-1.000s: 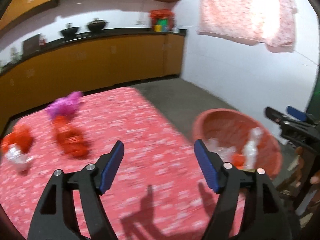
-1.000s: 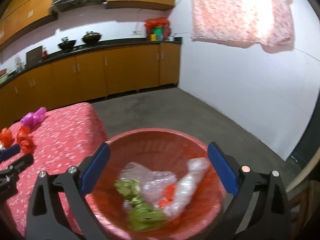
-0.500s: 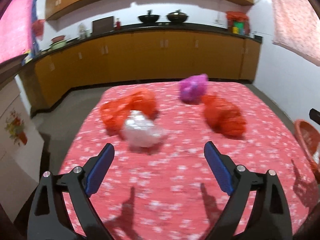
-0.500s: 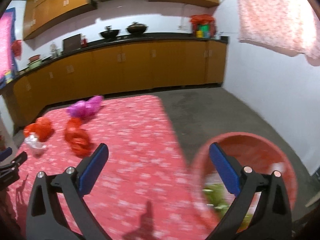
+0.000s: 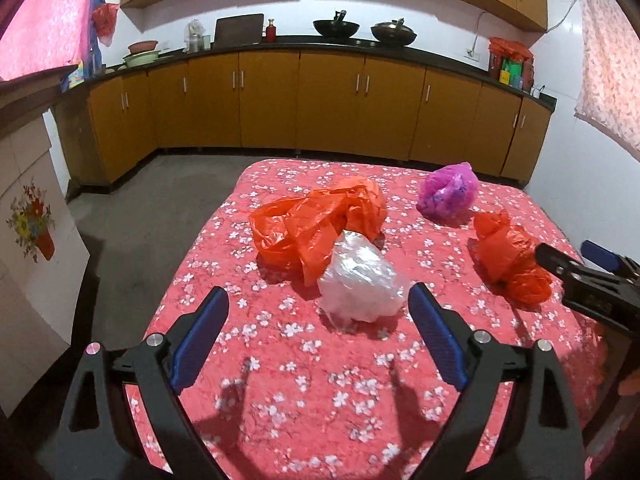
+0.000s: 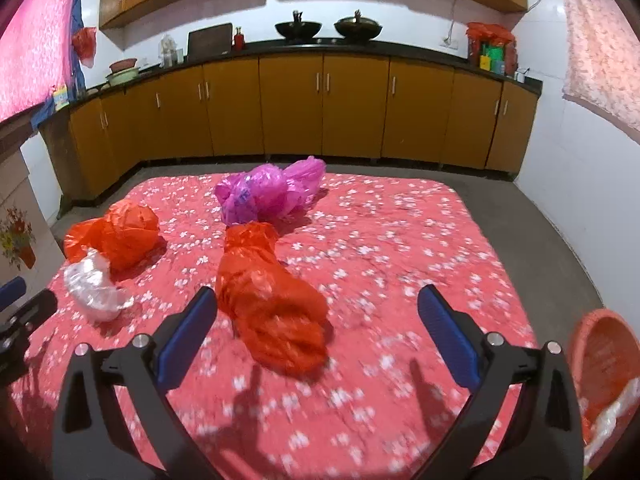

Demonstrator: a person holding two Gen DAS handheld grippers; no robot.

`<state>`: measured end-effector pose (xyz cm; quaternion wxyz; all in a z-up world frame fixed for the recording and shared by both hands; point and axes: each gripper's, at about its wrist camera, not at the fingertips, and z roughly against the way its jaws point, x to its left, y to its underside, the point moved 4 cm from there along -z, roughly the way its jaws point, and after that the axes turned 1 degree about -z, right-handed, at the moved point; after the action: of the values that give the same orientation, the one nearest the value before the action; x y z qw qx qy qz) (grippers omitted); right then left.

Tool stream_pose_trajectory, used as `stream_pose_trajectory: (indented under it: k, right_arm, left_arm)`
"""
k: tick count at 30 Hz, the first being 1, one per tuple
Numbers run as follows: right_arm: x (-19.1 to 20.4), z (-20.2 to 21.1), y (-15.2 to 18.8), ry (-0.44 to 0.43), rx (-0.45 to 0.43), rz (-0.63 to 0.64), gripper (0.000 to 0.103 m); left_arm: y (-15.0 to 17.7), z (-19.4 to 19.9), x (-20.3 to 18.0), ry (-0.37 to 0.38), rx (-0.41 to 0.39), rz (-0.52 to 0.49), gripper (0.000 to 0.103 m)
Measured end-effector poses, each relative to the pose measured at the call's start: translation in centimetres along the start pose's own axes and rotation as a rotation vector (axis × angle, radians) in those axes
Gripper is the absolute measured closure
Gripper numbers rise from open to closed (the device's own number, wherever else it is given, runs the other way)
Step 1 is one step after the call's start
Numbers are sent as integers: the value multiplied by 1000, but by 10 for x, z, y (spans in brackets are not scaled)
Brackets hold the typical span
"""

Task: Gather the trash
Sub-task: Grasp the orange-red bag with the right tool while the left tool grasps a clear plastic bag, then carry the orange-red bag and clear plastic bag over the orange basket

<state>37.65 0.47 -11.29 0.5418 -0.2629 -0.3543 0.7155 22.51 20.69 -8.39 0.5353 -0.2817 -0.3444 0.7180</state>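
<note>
2 grippers, left gripper (image 5: pixel 318 316) and right gripper (image 6: pixel 316 312), wide open and empty, swung from basket (image 6: pixel 604 364) to table trash.

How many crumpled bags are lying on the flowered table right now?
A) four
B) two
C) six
A: a big orange bag, a clear bag, a pink bag and a smaller orange bag lie on the table.

A table (image 5: pixel 280 380) with a red flowered cloth is carrying 4 crumpled bags: a big orange bag (image 5: pixel 316 222) touching a clear bag (image 5: pixel 360 284), a pink bag (image 5: pixel 448 192) toward the far edge, and another orange bag (image 5: pixel 508 264) lying just beside it.
</note>
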Motion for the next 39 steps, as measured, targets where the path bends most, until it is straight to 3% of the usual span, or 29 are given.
stream_pose_trajectory:
  k: [8,11,15,18,25,34,36,39]
  right_arm:
    - [21,-34,-5,-64,63,55,5]
    - [28,-42,-7,-85,86,90,12]
    - [33,-50,-3,-100,133,115,38]
    - [29,-51,-2,-105,141,103,48]
    - [5,-40,6,-57,138,84,58]
    - [-31,-26,15,-17,140,18,58]
    - [-31,-26,16,-16,146,21,57]
    - [-32,-25,19,-14,154,23,57]
  left_arm:
    - [-2,-8,5,8,7,19,12]
    - [-3,-11,3,14,10,16,12]
    - [-5,-15,-6,22,10,5,12]
    - [-7,-18,-13,26,19,-5,12]
    - [-6,-34,-23,4,73,29,14]
    - [-8,-57,-35,-22,141,38,45]
    - [-8,-59,-38,-15,150,21,57]
    - [-7,-56,-43,1,149,-3,63]
